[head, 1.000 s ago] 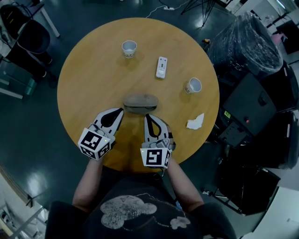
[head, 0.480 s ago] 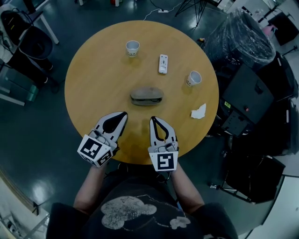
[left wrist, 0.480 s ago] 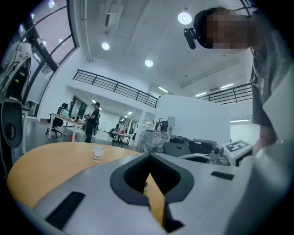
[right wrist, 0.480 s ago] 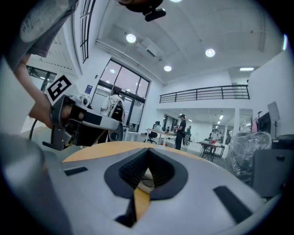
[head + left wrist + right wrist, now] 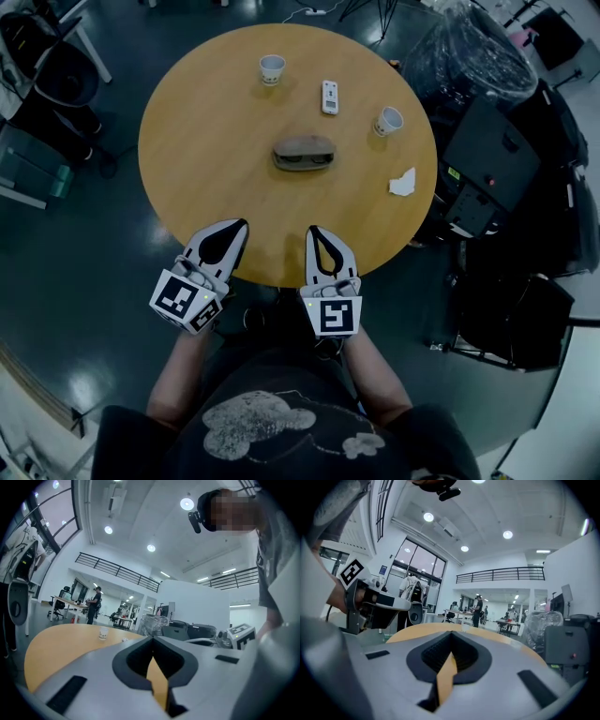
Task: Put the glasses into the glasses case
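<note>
Both grippers are pulling away from the work now. A second ago their tips were right up beside the glasses case [image 5: 304, 152]; now they are back at the near edge of the round counter [image 5: 216, 122], well apart from it, with bare wood between. The case itself holds its spot in the middle of the counter, its lid down.

The left gripper [image 5: 240, 225] has its jaws brought together at the tips with nothing between them; its own view shows only a thin sliver of counter through the seam. The right gripper [image 5: 314, 231] is the same: jaws fully together, empty, pointing roughly level across the counter.

No glasses are on show anywhere. Not on the counter, not in either set of jaws. With the case shut and both tools backing off empty, my read is that the glasses are already inside and the lid has been pressed down, so the task looks as good as finished and this is the retreat.

Everything else stands undisturbed on the far half: a paper cup [image 5: 272, 67] at the back left, a small white device [image 5: 330, 97] beside it, a second cup [image 5: 388, 120] to the right, and a crumpled tissue [image 5: 403, 182] near the right rim.
</note>
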`<state>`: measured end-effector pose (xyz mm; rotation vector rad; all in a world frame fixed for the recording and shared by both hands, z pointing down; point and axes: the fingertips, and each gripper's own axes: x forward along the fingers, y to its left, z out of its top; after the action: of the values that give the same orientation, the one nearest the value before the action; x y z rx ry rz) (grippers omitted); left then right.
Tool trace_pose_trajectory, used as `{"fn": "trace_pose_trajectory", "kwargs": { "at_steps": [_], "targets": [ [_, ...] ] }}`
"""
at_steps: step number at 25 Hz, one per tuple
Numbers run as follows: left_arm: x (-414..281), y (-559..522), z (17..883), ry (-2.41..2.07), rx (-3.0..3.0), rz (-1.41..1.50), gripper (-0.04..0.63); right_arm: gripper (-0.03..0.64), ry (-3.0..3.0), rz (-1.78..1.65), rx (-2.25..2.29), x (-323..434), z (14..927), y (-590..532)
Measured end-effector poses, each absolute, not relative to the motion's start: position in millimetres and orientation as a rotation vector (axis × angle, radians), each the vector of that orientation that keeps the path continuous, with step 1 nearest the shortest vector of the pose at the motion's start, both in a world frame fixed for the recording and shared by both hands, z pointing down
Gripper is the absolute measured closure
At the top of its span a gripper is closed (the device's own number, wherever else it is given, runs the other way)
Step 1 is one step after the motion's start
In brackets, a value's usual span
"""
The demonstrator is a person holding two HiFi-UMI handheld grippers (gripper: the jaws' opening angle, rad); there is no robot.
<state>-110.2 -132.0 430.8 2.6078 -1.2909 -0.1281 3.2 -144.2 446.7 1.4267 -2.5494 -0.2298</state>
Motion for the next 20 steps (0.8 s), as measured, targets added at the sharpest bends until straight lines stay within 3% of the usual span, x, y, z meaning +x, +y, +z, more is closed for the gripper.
{"fn": "trace_pose_trajectory", "kwargs": {
  "at_steps": [9,20],
  "targets": [
    [-101.3,-81.6,427.2,-1.27,2.653,-0.196,0.589,0.63,-2.58,0.16,1.56,20.7,448.7,-94.2],
    [-53.8,-68.7,420.0,-1.257,2.667,-0.176,0.589,0.63,-2.609,0.157,1.534,57.6,433.4,-81.0]
  ]
}}
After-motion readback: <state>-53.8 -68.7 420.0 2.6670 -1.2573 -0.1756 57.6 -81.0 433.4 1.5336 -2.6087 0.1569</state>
